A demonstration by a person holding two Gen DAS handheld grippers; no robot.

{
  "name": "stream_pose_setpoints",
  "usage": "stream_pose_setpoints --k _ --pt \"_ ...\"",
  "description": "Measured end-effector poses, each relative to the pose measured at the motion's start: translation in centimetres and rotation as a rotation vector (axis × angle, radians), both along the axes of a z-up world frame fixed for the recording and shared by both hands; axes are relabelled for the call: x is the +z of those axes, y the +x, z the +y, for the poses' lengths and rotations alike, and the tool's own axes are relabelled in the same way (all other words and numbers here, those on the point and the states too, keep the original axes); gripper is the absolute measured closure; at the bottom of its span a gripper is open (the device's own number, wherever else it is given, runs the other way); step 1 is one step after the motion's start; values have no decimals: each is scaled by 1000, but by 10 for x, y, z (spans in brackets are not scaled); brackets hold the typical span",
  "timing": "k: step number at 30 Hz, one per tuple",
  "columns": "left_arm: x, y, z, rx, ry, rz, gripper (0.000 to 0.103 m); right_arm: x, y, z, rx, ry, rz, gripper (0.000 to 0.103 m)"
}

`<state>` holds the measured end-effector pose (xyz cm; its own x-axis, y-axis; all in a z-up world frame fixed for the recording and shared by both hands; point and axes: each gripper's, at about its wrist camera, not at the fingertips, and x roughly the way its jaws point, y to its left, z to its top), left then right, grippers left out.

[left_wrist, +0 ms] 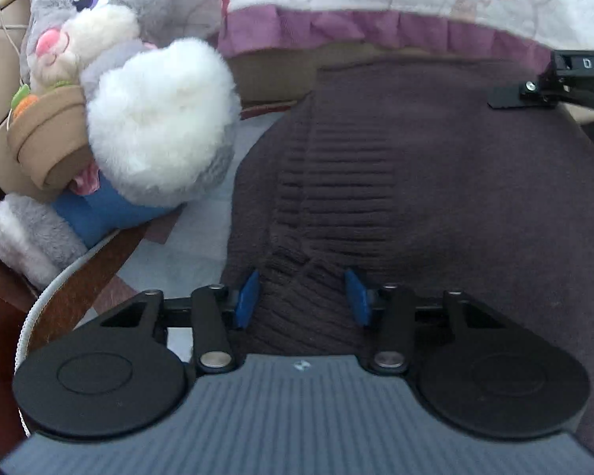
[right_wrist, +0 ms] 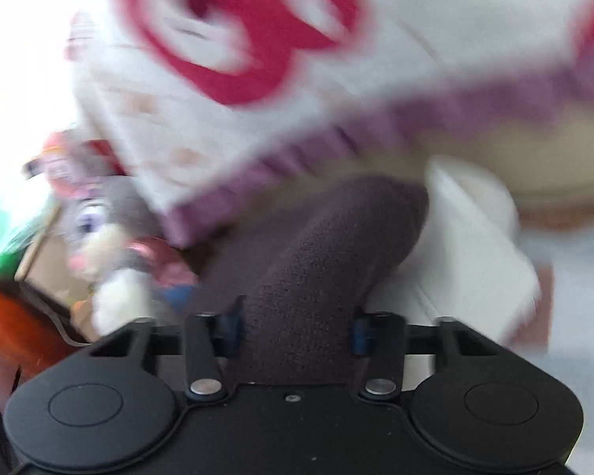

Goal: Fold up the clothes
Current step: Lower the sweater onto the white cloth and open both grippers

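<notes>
A dark brown knit sweater (left_wrist: 435, 182) lies spread on the light surface in the left wrist view. My left gripper (left_wrist: 303, 295) is shut on its ribbed near edge, which bunches between the blue pads (left_wrist: 246, 297). My right gripper (right_wrist: 297, 326) is shut on another part of the sweater (right_wrist: 328, 261), which rises as a thick fold between its fingers; this view is blurred. The right gripper's black finger also shows in the left wrist view (left_wrist: 534, 93) at the sweater's far right edge.
A grey and white plush rabbit (left_wrist: 138, 118) holding a brown pot lies left of the sweater, close to it. A white pillow with red print and a purple frill (left_wrist: 376, 12) lies behind the sweater. A folded white cloth (right_wrist: 475, 245) lies to the right.
</notes>
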<state>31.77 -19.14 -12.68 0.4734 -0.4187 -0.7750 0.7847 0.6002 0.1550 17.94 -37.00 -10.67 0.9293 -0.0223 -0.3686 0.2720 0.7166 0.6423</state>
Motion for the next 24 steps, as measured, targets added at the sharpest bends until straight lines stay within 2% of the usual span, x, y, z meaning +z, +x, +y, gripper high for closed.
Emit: stream_pose_setpoints --k 2,3,4,5,6,7,8,11,13,17,18,22,23,24 --pt "5 -3 7 -14 -25 7 61 20 -9 5 -55 -159 -39 71" --pt "8 -4 11 -21 -38 10 60 29 -12 5 -93 -240 -47 71" --pt "11 -5 15 -28 -51 13 59 33 -11 1 -142 -305 -7 69" --pt "9 -5 16 -23 -52 19 58 30 -5 -10 -177 -320 75 65" --pt "7 -4 18 -20 -56 28 58 25 -1 -23 -180 -288 146 66" --pt "9 -4 19 -18 -72 27 58 21 -4 -31 -180 -247 175 66" --pt "11 -5 19 -15 -90 25 58 20 -13 -32 -179 -219 151 66" --pt "22 -6 24 15 -157 13 58 16 -30 2 -104 -275 135 63" --pt "31 -8 27 27 -210 35 58 12 -40 29 -47 -328 139 63" --pt "27 -11 14 42 -130 48 57 6 -59 81 69 -434 146 61" --pt "27 -21 21 47 -148 60 57 4 -64 94 98 -460 148 58" --pt "28 -62 55 65 -242 116 52 -2 -84 147 214 -565 155 57" --pt "25 -71 60 78 -243 132 51 -4 -88 160 243 -591 156 46" --pt "22 -79 64 99 -230 137 51 -8 -94 167 283 -581 161 44"
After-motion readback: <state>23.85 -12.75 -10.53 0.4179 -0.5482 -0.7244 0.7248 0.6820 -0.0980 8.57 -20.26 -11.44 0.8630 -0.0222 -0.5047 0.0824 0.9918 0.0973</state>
